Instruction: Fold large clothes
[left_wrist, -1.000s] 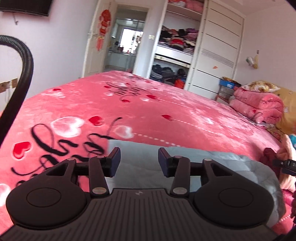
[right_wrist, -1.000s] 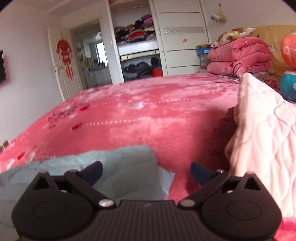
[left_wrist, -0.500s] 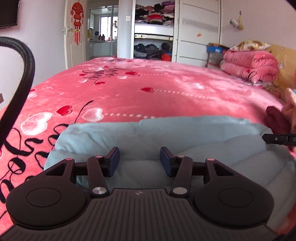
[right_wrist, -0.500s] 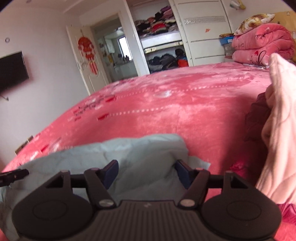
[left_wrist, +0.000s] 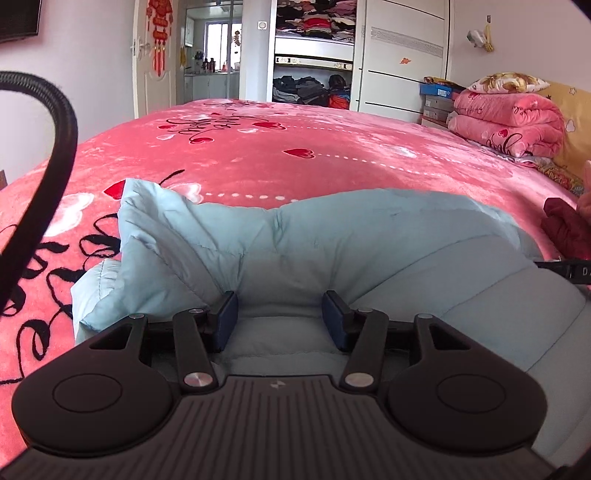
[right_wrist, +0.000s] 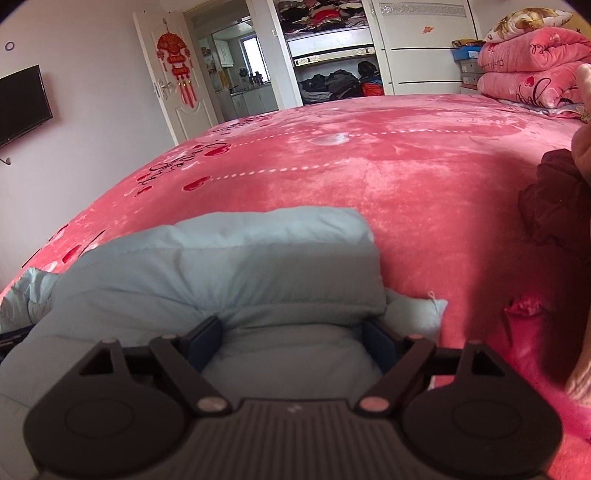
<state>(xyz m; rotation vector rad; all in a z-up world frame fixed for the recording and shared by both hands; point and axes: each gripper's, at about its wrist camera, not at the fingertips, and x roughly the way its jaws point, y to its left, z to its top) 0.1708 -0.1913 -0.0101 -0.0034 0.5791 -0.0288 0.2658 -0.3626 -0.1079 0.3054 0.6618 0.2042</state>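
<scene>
1. Both claws are down at the pale blue padded coat (left_wrist: 332, 236), which lies bunched on the red plush bedspread (left_wrist: 332, 162) at the near edge of the bed.
2. The left claw (left_wrist: 279, 319) has just been widening; the coat's puffy fold bulges between its dark blue pads (left_wrist: 226, 319), and I can't call it a real grasp — it reads as released, fabric loose in the gap.
3. The right claw (right_wrist: 291, 345) has just been spreading too, its jaws standing wide around the coat's near hem at the right corner, not pinching that I can see.
4. My read: this is the pick-up point of a fold, both claws lining up on the near edge.
5. Next up, I'd say: clench on both spots together, lift, and carry the edge across the body of the coat.
6. Materials: quilted, slippery-looking shell, thick soft filling, rounded ridges; it should spring back and resist a flat crease. The bedspread is fuzzy with heart prints.
</scene>
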